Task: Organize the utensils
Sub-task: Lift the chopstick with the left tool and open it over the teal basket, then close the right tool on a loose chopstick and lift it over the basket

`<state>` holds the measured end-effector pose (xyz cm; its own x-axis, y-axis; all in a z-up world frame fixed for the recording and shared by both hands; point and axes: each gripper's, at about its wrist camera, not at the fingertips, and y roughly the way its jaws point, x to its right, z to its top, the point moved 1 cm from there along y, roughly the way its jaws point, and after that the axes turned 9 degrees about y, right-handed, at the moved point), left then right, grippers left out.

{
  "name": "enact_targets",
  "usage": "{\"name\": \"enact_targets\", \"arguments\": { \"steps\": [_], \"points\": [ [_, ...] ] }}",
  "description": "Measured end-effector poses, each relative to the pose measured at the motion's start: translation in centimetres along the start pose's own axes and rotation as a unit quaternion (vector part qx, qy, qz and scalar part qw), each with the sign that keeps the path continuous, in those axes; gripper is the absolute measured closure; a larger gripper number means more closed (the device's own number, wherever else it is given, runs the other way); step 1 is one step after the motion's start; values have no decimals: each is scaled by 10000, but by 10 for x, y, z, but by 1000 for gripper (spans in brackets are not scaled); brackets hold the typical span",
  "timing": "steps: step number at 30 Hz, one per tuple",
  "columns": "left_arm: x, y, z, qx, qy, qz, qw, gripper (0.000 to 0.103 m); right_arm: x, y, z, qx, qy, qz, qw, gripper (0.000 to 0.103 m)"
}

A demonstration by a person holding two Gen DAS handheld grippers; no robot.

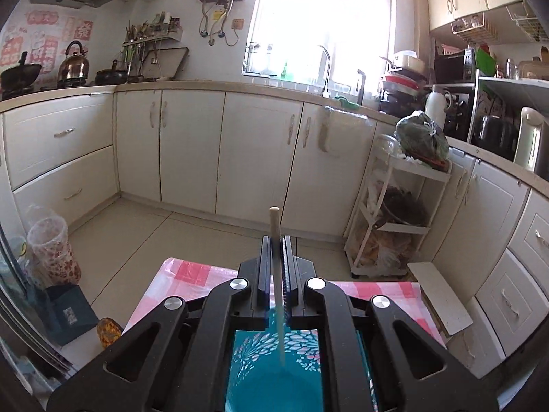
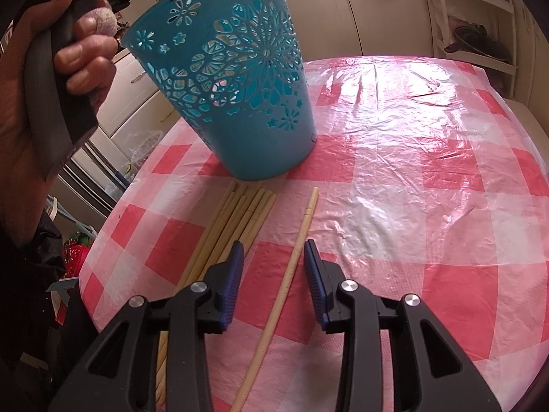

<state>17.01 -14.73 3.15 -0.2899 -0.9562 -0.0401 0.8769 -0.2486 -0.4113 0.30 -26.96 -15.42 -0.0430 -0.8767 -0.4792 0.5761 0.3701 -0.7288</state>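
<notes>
My left gripper (image 1: 276,240) is shut on a pale wooden chopstick (image 1: 274,221), held upright above the open mouth of a teal perforated utensil holder (image 1: 274,374); the chopstick's lower end points into it. In the right wrist view the holder (image 2: 240,103) stands on the pink checked tablecloth (image 2: 411,171). My right gripper (image 2: 272,245) is open and empty, low over the table. A single chopstick (image 2: 295,261) lies between its fingers. A bundle of several chopsticks (image 2: 236,216) lies just left, partly under the left finger.
The table's left edge drops off to floor clutter (image 2: 75,247). In the left wrist view, white kitchen cabinets (image 1: 192,147), a white shelf cart (image 1: 394,206) and a patterned bin (image 1: 51,250) stand beyond the table's far edge.
</notes>
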Motion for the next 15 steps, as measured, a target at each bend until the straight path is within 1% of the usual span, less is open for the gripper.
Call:
{"name": "enact_targets", "arguments": {
  "steps": [1,3,4,5,6,7,8,9,11,13,15],
  "points": [
    [1,1,-4,-57,46,-13,10000,97,0,0,0,1,-4,-5,10000,67],
    [-1,-1,-11,-222,101,-19,9997,92,0,0,0,6,-17,-17,10000,67],
    [-3,-4,-14,-284,111,8,9995,83,0,0,0,7,-18,-17,10000,67],
    [-5,-8,-16,-272,112,49,9996,68,1,0,0,9,-11,-11,10000,67],
    [-10,-15,-19,-255,104,151,9995,59,1,0,-1,11,-3,-5,10000,67],
    [-14,-22,-21,-206,84,231,9995,46,1,0,0,11,12,5,10000,67],
    [-19,-30,-25,-151,52,307,9994,39,2,0,-1,14,33,12,10000,67],
    [-26,-39,-28,-110,16,383,9992,36,3,-1,-1,15,55,16,10000,67],
    [-42,-54,-37,-63,-77,562,9984,23,6,-2,0,3,135,-24,9999,69],
    [-61,-64,-50,-87,-239,719,9971,19,6,-3,2,-27,136,-184,9997,74],
    [-80,-65,-68,-262,-388,802,9957,18,3,-2,4,-41,66,-420,9991,78]
  ]
}}
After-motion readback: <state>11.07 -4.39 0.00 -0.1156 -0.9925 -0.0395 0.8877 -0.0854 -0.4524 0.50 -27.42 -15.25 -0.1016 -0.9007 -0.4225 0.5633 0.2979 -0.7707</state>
